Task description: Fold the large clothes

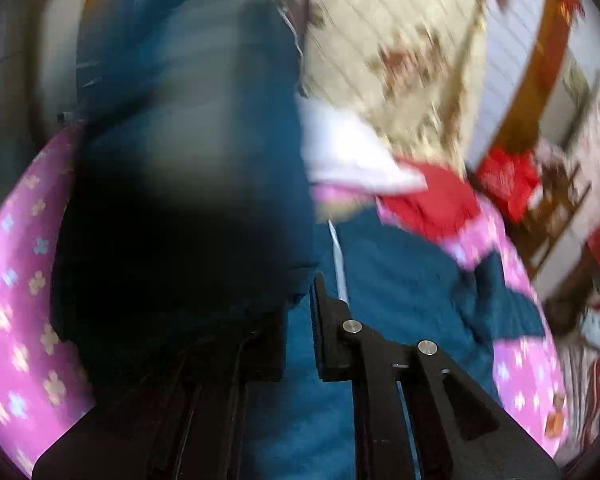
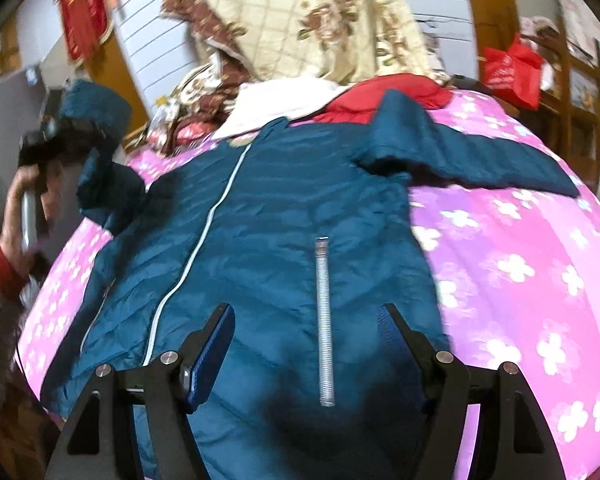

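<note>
at the left edge of the right wrist view, the left tongs [image 2: 50, 128] are clenching the blue jacket's left sleeve [image 2: 100, 120] and lifting it off the pink bed cover [image 2: 520, 260]. it is best carried across the zipper [image 2: 204, 232] without dragging the body. at lower centre, the right tongs [image 2: 306, 340] are hovering released over the jacket [image 2: 280, 208], ready to pin it flat.

Blue jacket [image 2: 268, 216] on pink bedspread [image 2: 520, 264]
</note>
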Demonstrator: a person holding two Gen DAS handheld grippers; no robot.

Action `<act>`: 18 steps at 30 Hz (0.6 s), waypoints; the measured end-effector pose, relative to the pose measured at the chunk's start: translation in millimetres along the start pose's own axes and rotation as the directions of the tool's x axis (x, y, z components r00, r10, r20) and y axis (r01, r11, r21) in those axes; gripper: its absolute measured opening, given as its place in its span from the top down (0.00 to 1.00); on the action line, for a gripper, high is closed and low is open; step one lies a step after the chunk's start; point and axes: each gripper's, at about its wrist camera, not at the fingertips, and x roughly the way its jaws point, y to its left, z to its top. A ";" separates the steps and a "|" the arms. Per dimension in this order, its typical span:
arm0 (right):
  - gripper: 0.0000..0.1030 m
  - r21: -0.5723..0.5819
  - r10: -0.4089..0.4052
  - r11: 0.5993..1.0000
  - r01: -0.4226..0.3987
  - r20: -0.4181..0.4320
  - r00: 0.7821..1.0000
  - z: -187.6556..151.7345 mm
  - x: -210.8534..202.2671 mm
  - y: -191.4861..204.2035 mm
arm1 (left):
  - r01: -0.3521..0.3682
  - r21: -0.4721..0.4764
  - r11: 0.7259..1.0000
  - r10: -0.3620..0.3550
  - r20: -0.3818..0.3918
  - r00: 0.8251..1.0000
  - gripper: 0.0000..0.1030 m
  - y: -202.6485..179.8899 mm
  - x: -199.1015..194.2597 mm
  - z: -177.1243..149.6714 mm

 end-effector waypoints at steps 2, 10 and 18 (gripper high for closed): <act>0.31 0.023 0.014 1.000 -0.014 -0.002 1.000 0.8 -5.2 -12.9 | 0.043 -0.004 0.999 -0.043 -0.053 0.998 0.90 -19.4 5.8 -34.6; 0.31 0.011 0.095 0.995 -0.094 -0.021 0.995 15.1 -1.0 -8.4 | -0.069 0.075 0.995 0.068 0.023 0.997 0.66 -42.7 -85.8 -159.7; 0.31 -0.050 0.200 0.978 -0.203 -0.054 0.978 28.0 9.5 65.5 | -0.280 -0.087 0.956 0.287 0.079 0.955 0.48 13.1 -172.3 -236.4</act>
